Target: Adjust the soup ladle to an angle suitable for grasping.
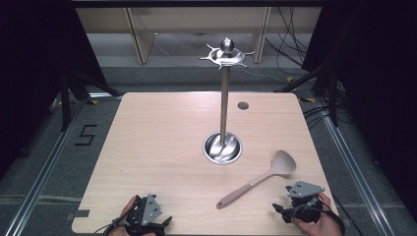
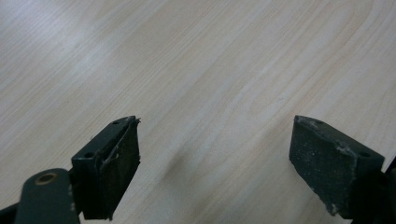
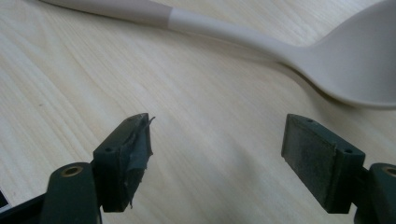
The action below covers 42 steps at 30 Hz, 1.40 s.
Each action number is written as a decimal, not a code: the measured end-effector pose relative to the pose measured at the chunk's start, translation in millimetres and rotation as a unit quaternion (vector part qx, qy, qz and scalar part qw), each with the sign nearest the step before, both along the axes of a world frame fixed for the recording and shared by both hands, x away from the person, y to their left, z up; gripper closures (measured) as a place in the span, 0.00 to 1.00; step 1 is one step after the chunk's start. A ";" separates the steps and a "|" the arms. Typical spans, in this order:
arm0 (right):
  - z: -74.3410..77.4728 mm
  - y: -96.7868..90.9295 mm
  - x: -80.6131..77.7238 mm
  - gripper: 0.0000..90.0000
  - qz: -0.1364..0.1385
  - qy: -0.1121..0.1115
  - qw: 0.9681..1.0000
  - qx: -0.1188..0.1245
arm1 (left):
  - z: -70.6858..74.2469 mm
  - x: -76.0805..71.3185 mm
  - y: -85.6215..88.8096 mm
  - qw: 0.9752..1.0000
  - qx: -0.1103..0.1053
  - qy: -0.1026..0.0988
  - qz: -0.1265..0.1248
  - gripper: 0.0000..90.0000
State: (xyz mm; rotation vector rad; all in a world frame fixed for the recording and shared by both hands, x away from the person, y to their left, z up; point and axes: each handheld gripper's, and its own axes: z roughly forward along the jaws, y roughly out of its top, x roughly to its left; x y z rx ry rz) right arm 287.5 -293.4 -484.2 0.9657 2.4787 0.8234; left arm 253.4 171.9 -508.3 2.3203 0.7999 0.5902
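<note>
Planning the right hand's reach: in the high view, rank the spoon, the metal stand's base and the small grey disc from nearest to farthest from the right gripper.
From the right gripper:
1. Spoon, lying just ahead to its left.
2. Stand's base, mid-table.
3. Grey disc, near the far edge.

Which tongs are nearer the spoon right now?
The right tongs: the spoon lies just ahead of them, while the left tongs face bare table.

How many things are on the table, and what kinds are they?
Spoon: 1
Metal utensil stand: 1
Grippers: 2, the left gripper and the right gripper
Total: 4
</note>
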 end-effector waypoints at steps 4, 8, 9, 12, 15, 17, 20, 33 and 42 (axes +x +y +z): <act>4.1 3.0 3.0 0.27 0.013 -0.004 1.000 -0.008 | 0.1 0.4 0.5 1.000 0.000 0.000 0.001 0.17; 8.1 7.1 5.1 0.23 0.032 -0.005 0.999 -0.012 | 0.6 2.0 1.1 1.000 0.005 -0.009 -0.008 0.17; 9.2 8.6 5.6 0.21 0.031 -0.002 0.999 -0.013 | 0.0 0.4 0.5 1.000 0.000 0.000 0.002 0.17; 11.8 12.3 9.2 0.21 0.042 -0.007 0.999 -0.017 | 0.1 0.5 1.0 1.000 -0.001 0.000 0.003 0.17; 13.5 16.6 12.5 0.24 0.049 -0.011 0.998 -0.025 | -0.2 1.0 1.2 1.000 0.007 -0.004 0.005 0.17; 15.4 18.8 15.0 0.27 0.056 -0.011 0.998 -0.033 | -0.1 0.8 1.3 1.000 0.007 -0.004 0.007 0.17; 20.0 21.9 20.5 0.32 0.076 -0.012 0.996 -0.048 | 0.5 2.4 2.4 1.000 0.004 -0.011 -0.004 0.17; 31.3 46.0 48.7 0.42 0.150 0.005 0.981 -0.121 | 0.4 2.5 2.0 1.000 0.006 -0.012 -0.006 0.17; 31.7 65.1 67.8 0.53 0.207 0.016 0.967 -0.148 | 0.5 0.4 1.7 1.000 -0.001 0.000 0.000 0.17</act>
